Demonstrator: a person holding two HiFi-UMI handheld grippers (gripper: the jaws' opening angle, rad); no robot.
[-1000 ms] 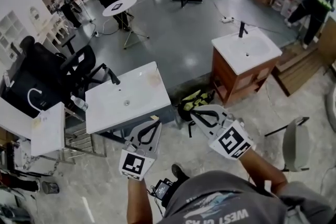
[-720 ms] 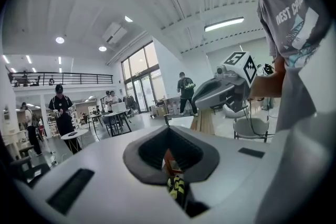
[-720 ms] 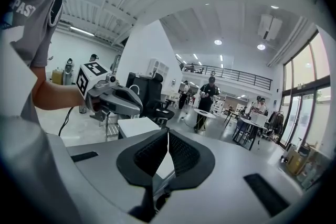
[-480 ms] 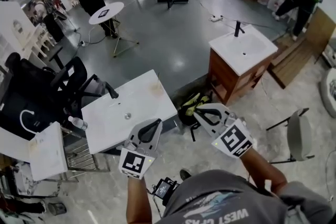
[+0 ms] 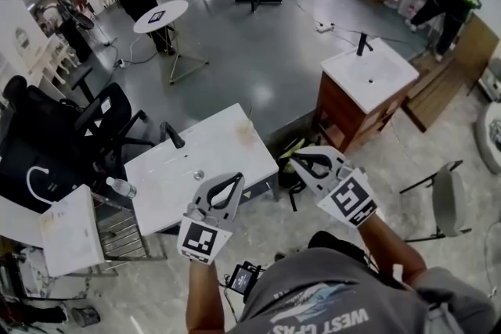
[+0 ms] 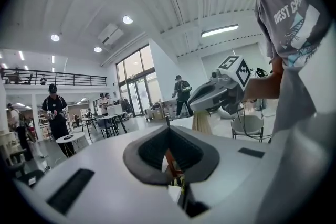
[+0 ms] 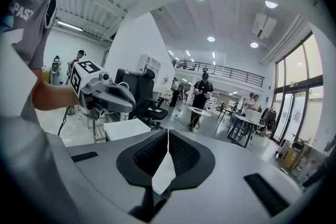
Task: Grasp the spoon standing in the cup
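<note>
The spoon (image 5: 250, 116) stands in a small cup (image 5: 246, 134) at the far right corner of the worktop (image 5: 211, 156). It is probably light, thin and stiff, so take the handle above the rim. The fingers of the left gripper (image 5: 237, 178) and the right gripper (image 5: 295, 160) are closed and empty.

The cup (image 5: 246, 132) is tan, the counter (image 5: 215, 168) white, the cabinet (image 5: 335, 118) reddish-brown, the floor (image 5: 258, 51) grey.

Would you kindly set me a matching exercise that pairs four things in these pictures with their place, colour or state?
Things: 1 cup; 2 office chair; 3 water bottle; 4 left gripper.
Descriptions: A black; B jaws together; C on the white sink counter's far corner; D just off the counter's left edge.
Pairs: 1-C; 2-A; 3-D; 4-B.
</note>
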